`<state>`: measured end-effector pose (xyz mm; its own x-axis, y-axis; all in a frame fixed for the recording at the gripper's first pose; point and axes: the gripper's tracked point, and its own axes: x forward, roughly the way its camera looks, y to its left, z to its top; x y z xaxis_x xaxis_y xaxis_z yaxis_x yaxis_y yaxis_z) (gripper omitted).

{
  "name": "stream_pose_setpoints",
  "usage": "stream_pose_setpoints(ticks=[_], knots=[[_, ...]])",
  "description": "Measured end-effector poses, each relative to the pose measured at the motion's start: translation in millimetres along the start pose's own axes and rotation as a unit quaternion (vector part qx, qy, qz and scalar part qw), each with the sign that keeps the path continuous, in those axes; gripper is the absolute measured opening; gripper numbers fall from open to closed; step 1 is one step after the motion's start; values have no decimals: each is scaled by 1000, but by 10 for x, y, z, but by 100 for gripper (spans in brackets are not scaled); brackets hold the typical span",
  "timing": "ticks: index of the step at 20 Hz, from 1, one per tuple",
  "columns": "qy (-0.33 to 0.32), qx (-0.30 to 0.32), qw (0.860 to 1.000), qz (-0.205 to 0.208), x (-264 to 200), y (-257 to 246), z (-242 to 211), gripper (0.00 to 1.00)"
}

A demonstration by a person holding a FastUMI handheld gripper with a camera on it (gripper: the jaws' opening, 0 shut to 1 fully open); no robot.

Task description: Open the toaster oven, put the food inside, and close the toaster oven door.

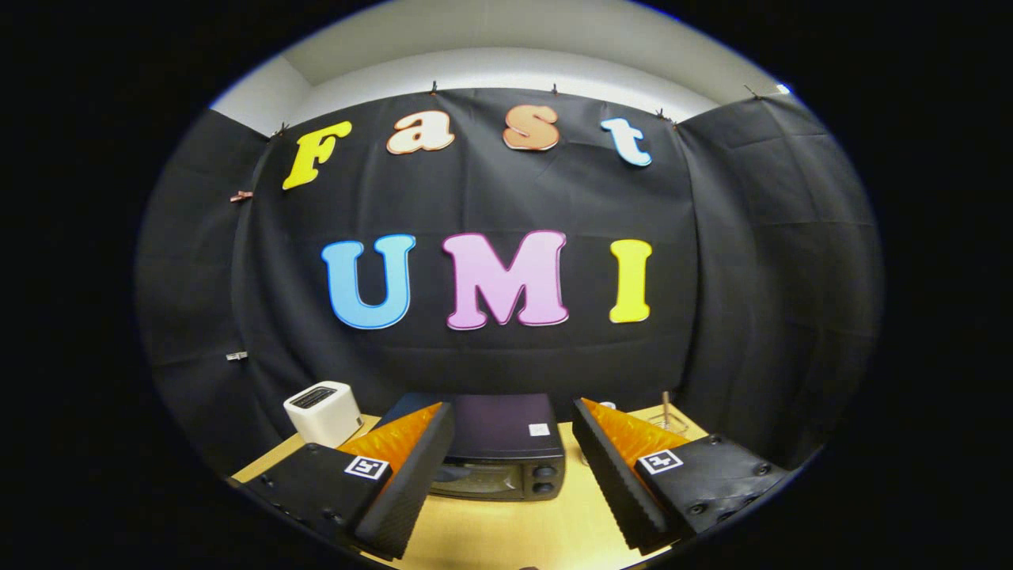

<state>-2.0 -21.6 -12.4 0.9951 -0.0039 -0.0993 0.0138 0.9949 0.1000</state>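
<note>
The gripper (pixel 513 443) has its fingers spread wide, holding nothing. One dark toaster oven (pixel 506 451), door closed, sits just ahead between them; one white toaster (pixel 322 412) stands beyond the left finger, bare table (pixel 514 534) beneath.

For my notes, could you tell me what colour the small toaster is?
White toaster, beside the black oven, seen in the gripper view.

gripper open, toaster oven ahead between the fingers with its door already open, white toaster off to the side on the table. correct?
One thing is off: the toaster oven door is shut, as the gripper view shows. The rest holds: the gripper is open with nothing between its fingers, the oven sits just ahead between them, and the white toaster stands beside it on the table.
</note>
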Motion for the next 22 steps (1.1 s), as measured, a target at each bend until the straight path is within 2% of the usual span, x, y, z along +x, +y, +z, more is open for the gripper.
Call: stream_pose_setpoints(ticks=[4, 7, 22], knots=[[-13, -16, 999, -40, -463, -465, 75, 98], [-11, -23, 998, -55, -720, -636, 103, 98], [-3, 14, 1000, -20, -684, -372, 183, 98]])
